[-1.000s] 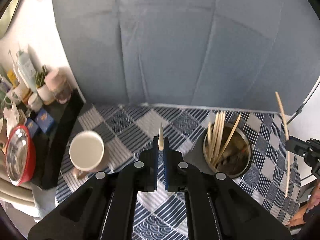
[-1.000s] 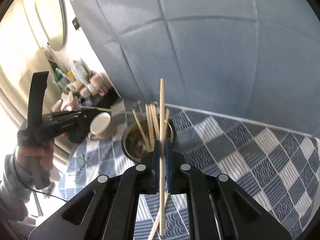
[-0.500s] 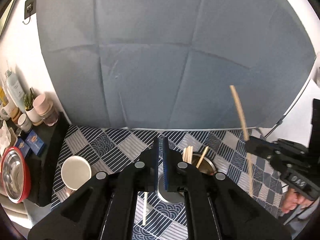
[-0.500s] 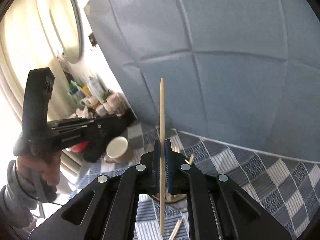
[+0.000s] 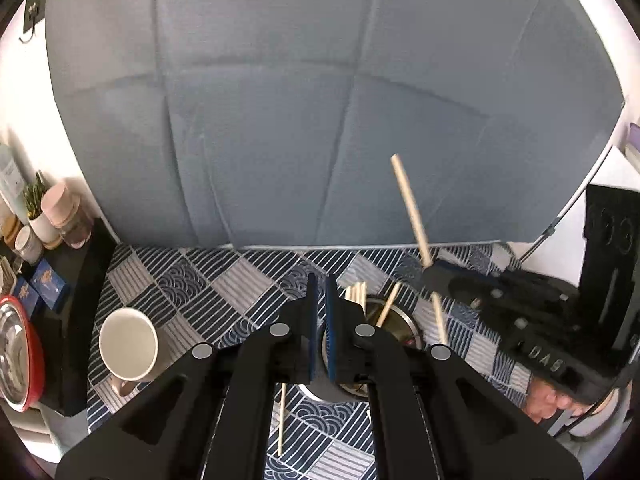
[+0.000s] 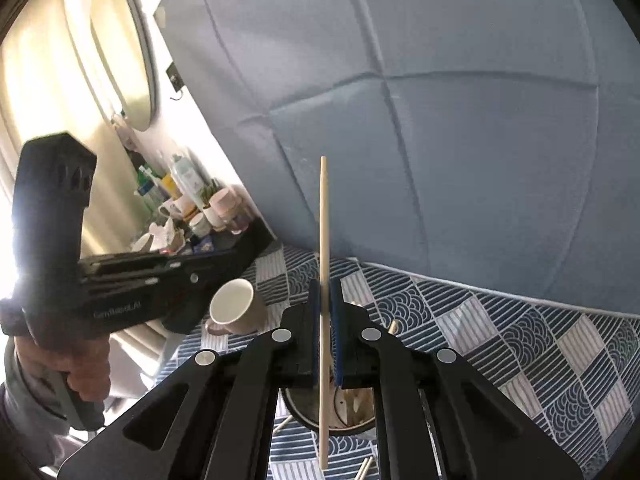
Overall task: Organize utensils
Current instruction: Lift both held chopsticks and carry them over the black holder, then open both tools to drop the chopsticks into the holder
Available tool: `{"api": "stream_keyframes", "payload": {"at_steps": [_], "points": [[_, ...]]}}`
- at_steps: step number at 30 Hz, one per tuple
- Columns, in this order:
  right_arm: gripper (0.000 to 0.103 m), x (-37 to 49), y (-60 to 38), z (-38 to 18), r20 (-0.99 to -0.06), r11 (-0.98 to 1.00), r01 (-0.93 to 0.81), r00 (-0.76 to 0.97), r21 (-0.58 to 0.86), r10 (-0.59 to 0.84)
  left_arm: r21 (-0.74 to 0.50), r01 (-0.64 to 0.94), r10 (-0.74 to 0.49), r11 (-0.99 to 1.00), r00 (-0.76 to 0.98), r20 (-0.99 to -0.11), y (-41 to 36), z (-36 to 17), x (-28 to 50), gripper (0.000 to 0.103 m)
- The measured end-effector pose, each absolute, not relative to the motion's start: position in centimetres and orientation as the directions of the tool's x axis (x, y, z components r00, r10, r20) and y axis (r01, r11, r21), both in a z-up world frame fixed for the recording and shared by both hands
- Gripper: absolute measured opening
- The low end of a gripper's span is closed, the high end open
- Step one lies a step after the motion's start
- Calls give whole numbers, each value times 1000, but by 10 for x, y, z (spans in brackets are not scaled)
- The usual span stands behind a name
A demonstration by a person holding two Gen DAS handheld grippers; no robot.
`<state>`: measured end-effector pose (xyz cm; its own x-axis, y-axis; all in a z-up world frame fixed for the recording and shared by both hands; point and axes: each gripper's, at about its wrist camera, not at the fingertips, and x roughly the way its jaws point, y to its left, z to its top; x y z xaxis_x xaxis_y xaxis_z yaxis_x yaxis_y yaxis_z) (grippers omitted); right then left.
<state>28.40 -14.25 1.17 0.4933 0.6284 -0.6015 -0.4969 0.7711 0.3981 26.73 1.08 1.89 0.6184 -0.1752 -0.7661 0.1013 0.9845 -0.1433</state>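
Observation:
My right gripper [image 6: 325, 292] is shut on a wooden chopstick [image 6: 323, 216], held upright above the metal holder [image 6: 304, 412]. That gripper [image 5: 430, 274] and its chopstick [image 5: 410, 204] also show in the left wrist view. My left gripper [image 5: 320, 284] has its blue pads close together with nothing between them, above the metal holder [image 5: 404, 320], which holds several chopsticks [image 5: 356, 294]. A loose chopstick [image 5: 281, 420] lies on the cloth below my left gripper. Another chopstick end [image 6: 365, 468] lies on the cloth in the right wrist view.
A white mug [image 5: 128, 344] stands on the blue patterned tablecloth [image 5: 224, 280] at the left. A black shelf [image 5: 76, 264] with jars, bottles and a red-rimmed metal bowl [image 5: 16, 352] runs along the left edge. A grey backdrop [image 5: 320, 120] hangs behind.
My left gripper let go of its chopstick, which now lies on the cloth, and rose over the holder. My right gripper carried its chopstick up and over the holder.

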Motion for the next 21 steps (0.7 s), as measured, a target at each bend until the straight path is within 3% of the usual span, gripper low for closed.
{"api": "stream_keyframes", "payload": {"at_steps": [10,21], "points": [[5,295,-149,-3,-448,762,-441,624,474,640,-155,41,-151,987,576,-803,34,-10,272,4],[8,281,-156,-55,-509,783,-398,601,478,616,-187,-26,-151,982,486,-861,53,-66,269,4]]}}
